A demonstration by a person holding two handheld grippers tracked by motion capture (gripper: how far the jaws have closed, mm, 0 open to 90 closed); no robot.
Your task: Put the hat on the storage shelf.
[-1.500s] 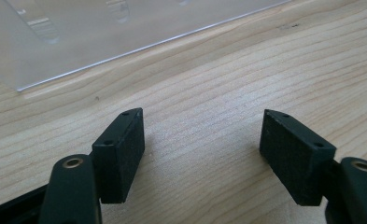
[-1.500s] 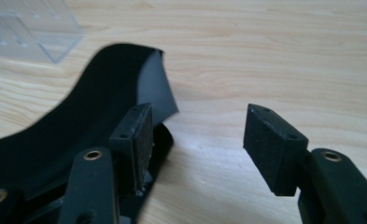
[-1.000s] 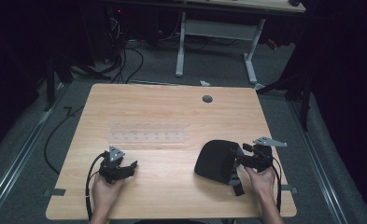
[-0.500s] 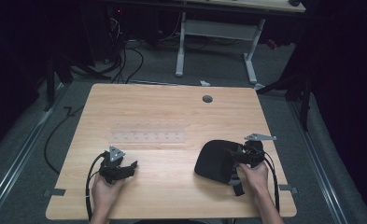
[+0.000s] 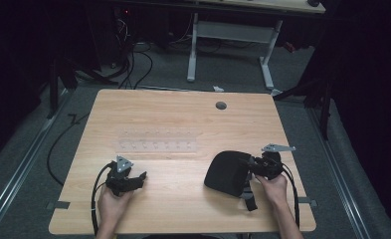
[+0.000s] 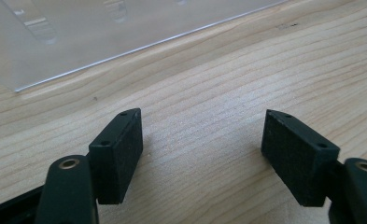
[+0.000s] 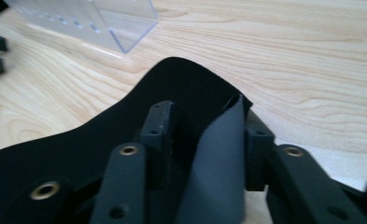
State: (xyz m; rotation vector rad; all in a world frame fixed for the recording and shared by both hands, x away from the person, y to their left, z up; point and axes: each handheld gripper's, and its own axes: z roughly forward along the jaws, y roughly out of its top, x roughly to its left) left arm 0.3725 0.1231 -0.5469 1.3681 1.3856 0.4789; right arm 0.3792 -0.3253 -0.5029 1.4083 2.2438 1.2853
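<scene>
Item 1, nearest me: my left gripper (image 5: 126, 178), held in the left hand (image 5: 112, 205) at the near left of the wooden table (image 5: 173, 122). In the left gripper view its two black pads stand well apart with bare wood grain between them; nothing is gripped.

Item 2: my right gripper (image 5: 263, 167), held in the right hand (image 5: 273, 188) at the near right, grey three-cornered plate on top. In the right gripper view I see its jaws closed in on a fold of the black cap (image 7: 69, 144), a strip of the dark fabric pinched upright between the pads.

Item 3: the black cap (image 5: 228, 169) itself, a dark rounded fabric piece lying on the table just left of my right gripper and touching it, a strap trailing toward the near edge.

Item 4: clear plastic rack (image 5: 155, 142), long and low, with rows of small marks, lying flat mid-table beyond both grippers and apart from the cap. Its near edge shows in the left gripper view (image 6: 102, 32), its corner in the right gripper view (image 7: 120, 28).

Item 5: round grey grommet (image 5: 221, 105) near the table's far edge.

Item 6, farthest: white desk legs (image 5: 230, 42) and cables (image 5: 133, 59) on the grey floor.
</scene>
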